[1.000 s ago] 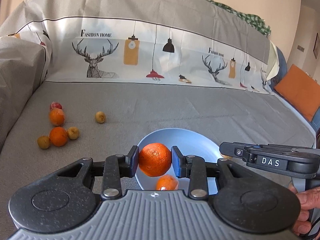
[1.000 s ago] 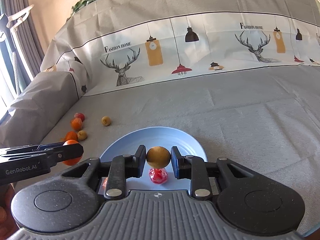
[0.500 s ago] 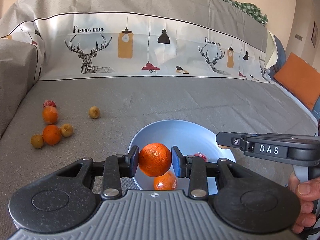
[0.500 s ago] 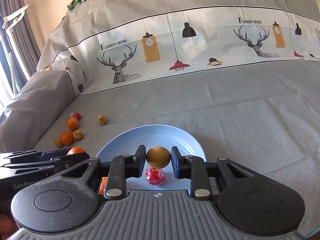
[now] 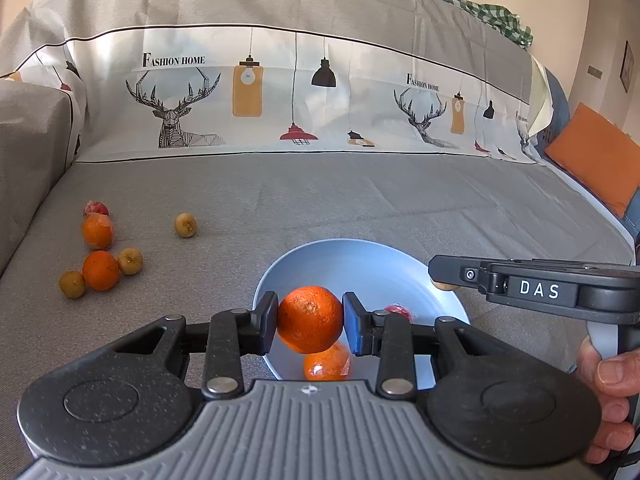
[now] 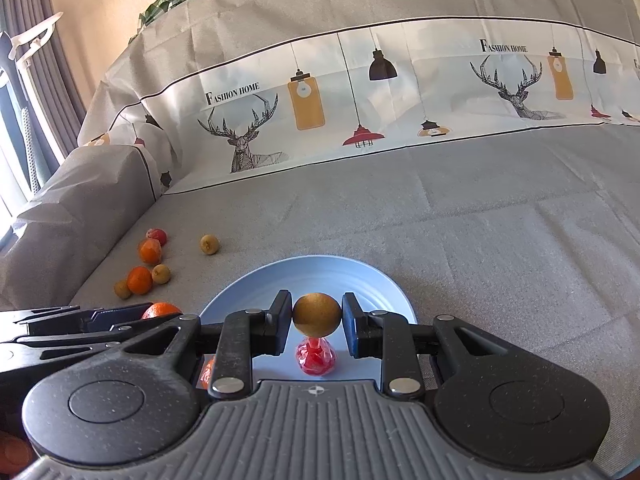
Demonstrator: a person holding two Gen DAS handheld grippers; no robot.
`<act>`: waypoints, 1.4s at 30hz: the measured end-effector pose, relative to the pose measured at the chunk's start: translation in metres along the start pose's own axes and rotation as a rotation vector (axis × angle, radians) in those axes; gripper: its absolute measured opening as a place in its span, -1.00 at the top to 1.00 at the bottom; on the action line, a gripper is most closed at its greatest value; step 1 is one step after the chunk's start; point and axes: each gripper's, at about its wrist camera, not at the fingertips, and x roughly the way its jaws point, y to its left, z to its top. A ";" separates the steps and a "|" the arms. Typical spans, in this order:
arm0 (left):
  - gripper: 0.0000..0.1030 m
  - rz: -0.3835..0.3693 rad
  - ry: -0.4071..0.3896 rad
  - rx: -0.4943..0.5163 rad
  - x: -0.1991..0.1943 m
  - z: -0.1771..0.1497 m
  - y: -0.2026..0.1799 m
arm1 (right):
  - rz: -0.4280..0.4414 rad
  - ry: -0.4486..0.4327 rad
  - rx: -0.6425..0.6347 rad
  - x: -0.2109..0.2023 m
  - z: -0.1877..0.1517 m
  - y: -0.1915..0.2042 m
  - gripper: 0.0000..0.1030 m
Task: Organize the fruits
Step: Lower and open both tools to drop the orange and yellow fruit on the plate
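L gripper [image 5: 310, 322] fingers pinch an orange [image 5: 309, 318], now further in over the blue plate [image 5: 360, 260] than a sec ago. R gripper [image 6: 316, 316] pinches a brown fruit [image 6: 317, 314] above plate too. Both look ready to drop; six fruits left of plate remain.

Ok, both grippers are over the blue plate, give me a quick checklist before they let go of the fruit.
1. Left gripper clamped on the orange: ok.
2. Right gripper clamped on the small brown fruit: ok.
3. Both fruits above the blue plate: ok.
4. Free space on the plate beside the wrapped orange and red wrapped fruit: ok.
5. Height above the plate: cannot tell.
6. Grippers clear of each other: ok.
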 end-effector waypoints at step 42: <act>0.25 -0.119 0.085 0.231 0.022 -0.029 -0.048 | -0.038 0.023 -0.007 0.008 0.001 0.001 0.45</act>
